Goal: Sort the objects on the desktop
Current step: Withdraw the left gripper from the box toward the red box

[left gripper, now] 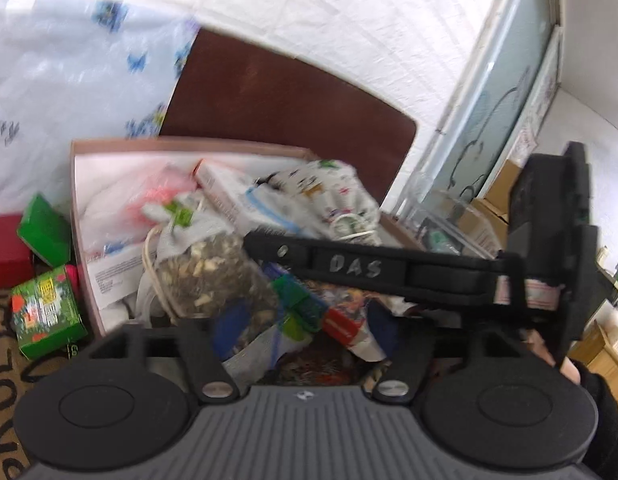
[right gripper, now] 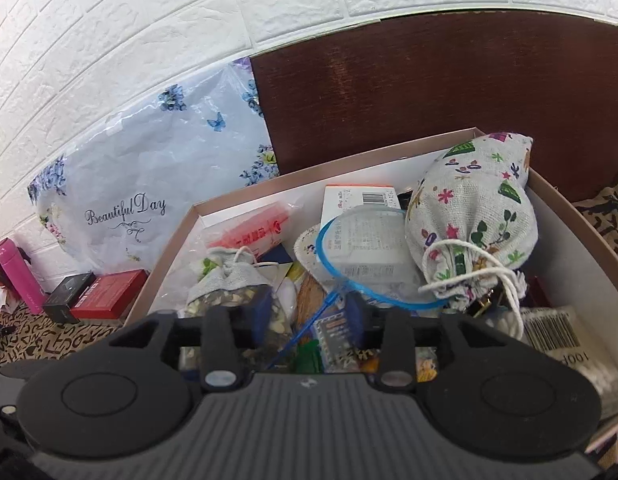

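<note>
A brown cardboard box (right gripper: 565, 216) with a white inside holds several mixed items: a patterned drawstring cloth pouch (right gripper: 473, 216), a see-through sachet of dried herbs (right gripper: 233, 296), white medicine cartons (right gripper: 369, 236), a blue-rimmed ring (right gripper: 329, 264) and a barcoded pack (right gripper: 549, 332). My right gripper (right gripper: 305, 320) hangs open over the box's near side, blue pads apart, empty. In the left wrist view the same box (left gripper: 81, 216) and herb sachet (left gripper: 213, 276) show; my left gripper (left gripper: 305, 320) is open above them. The right gripper's black body (left gripper: 389, 272) crosses that view.
A dark brown board (right gripper: 449, 92) and a flowered plastic bag (right gripper: 149, 172) lean on the white brick wall. Left of the box lie a red box (right gripper: 109, 292), a black box (right gripper: 65, 296), a pink bottle (right gripper: 17, 276) and green packs (left gripper: 45, 312).
</note>
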The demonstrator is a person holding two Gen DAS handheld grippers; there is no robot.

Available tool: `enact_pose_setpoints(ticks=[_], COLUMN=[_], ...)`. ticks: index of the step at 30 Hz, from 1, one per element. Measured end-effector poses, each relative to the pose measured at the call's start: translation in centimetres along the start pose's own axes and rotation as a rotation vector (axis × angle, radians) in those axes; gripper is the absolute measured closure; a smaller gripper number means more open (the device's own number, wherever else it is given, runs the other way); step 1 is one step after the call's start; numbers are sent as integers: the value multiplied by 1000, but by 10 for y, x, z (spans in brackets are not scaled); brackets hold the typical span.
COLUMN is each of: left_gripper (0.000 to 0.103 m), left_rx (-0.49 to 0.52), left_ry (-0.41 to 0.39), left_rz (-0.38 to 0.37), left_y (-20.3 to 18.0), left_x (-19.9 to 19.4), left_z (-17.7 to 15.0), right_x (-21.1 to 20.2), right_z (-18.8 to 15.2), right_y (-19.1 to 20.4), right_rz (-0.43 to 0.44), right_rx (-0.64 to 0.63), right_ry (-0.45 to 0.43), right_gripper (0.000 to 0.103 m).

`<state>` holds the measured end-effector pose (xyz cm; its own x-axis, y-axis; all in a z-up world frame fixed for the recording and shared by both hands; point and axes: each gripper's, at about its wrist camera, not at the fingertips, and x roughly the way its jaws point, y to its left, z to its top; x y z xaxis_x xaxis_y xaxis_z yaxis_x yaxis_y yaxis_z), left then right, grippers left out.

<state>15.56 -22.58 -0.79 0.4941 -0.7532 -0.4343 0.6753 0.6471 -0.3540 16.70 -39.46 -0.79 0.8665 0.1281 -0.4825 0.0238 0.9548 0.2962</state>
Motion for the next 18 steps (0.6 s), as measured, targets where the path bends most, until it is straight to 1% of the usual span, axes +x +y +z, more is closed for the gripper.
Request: enact_pose_setpoints(ticks=[1,2,3,4,6,8,10,12,14,16,18], left_gripper=[12,8,6,6,6,4,2,2,3,2,2], left_rx=[18,30,39,44,38,14,-16,-44,-61,-58,-61], left_ry=[-14,-24,-33,-39,-41,-42,-44,-51,-56,-78,-83], left_rz=[14,34,51,59,68,78,107,147,180,183,209], left_y=[-6,-10,-13,-16,-19,-20,-21,-22,-24,-27,-32], left_x=[-4,-8,-12,-16,-22,-29,-36,-43,-51,-60,-67], left_z=[-2,-3,-5,-7,-10,-13,-16,-22,-28,-32,-35], right_x=[-4,-8,-12,-17,-29,-41,-52,-63,-72,-80,-88], right_z=[-1,-3,-4,-6,-9,-11,-14,-18,-22,-27,-33], right_y=[1,3,3,4,6,7,7,9,12,16,20], right_rz=[-5,-4,0,1,-16,-20,-22,-36,-48,-51,-45], right_rx=[-4,-9,-10,-9,-7,-2,16,25,31,32,28], right_ry=[-1,-3,-8,-16,-48,-72,-93,-116,-132,-135,-139], right_gripper=[50,48,40,30,23,19,10,5,5,5,5])
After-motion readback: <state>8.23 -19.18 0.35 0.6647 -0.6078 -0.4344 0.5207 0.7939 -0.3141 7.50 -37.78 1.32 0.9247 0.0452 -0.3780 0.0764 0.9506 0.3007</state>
